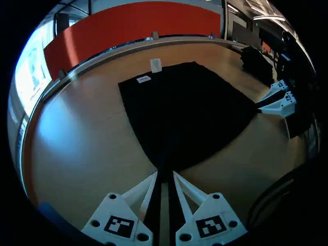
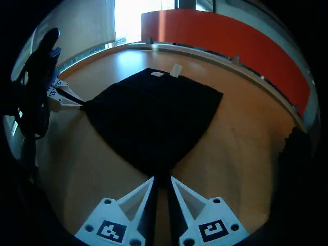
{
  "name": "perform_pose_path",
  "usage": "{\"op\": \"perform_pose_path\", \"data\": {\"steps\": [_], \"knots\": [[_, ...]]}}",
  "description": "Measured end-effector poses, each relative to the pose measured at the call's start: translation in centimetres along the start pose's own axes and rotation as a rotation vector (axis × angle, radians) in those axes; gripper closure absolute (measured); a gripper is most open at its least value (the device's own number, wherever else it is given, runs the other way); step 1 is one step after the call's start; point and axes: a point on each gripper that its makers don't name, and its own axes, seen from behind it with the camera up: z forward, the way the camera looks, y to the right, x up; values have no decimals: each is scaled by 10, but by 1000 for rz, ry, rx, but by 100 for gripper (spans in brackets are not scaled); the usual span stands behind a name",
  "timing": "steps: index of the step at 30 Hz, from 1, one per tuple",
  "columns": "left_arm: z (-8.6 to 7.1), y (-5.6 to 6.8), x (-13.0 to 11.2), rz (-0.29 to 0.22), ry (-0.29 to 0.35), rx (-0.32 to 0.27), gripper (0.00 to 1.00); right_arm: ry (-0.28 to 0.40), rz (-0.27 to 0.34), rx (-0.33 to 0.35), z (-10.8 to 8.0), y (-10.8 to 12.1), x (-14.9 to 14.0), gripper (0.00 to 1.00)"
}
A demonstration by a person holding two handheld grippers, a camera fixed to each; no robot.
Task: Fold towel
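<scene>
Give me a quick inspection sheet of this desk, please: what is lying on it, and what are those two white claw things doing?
Surface: wooden table, smooth, with window glare on it.
Job's things: black towel spread out, a white tag near its far edge.
Clutter: small white card by the towel's far edge; dark pile farther along the table.
Grippers: left gripper pinches the towel's near corner; right gripper pinches the neighbouring corner.
Cables: nothing seen.
Surroundings: orange partition behind the table; bright window.
</scene>
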Motion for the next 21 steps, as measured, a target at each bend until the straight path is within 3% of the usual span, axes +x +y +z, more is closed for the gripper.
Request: {"op": "perform_pose_path", "data": {"steps": [11, 21], "knots": [[-6, 11, 10, -36, 2, -25, 90, 37, 9, -9, -12, 6, 17, 87], [-30, 12, 36, -91, 29, -29, 90, 62, -18, -14, -36, 7, 42, 87]]}}
